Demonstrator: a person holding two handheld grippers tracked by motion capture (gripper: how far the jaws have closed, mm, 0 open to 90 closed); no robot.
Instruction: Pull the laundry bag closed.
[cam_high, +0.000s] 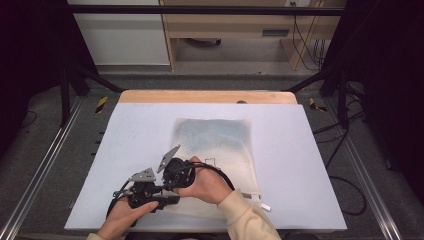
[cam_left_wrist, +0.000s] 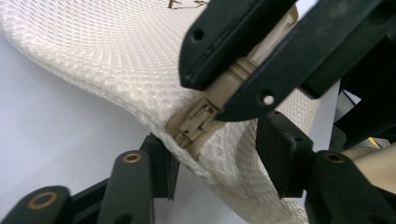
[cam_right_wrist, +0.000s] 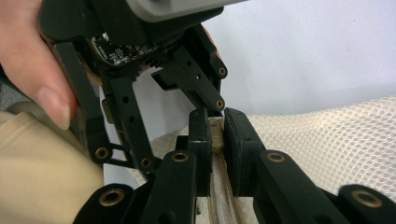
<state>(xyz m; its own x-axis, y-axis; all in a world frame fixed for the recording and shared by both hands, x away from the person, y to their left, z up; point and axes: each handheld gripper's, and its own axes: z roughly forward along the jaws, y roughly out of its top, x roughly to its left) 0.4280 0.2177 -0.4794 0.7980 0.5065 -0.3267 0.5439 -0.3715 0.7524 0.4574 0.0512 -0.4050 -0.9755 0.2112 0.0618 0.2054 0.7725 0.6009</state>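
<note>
1. Cream mesh fabric makes up the zip bag (cam_high: 215, 150), which lies flat near the middle of the white bench (cam_high: 310, 165), its near-left corner lifted between the two hands.
2. The left tongs (cam_left_wrist: 219, 158) stand half-open astride that corner; the mesh edge and the tan zip slider (cam_left_wrist: 194, 123) sit between the pads, which do not yet press on it. No grip shows there.
3. The right tongs (cam_right_wrist: 217, 135), just beside the left ones, are clamped tight on the tan zip pull (cam_right_wrist: 215, 133), with the zip tape running back under them.
4. The step in hand looks like anchoring the bag's corner so the zip can be run.
5. The next move likely calls for the left tongs to pinch the fabric beside the slider, then a straight pull along the zip line.
</note>
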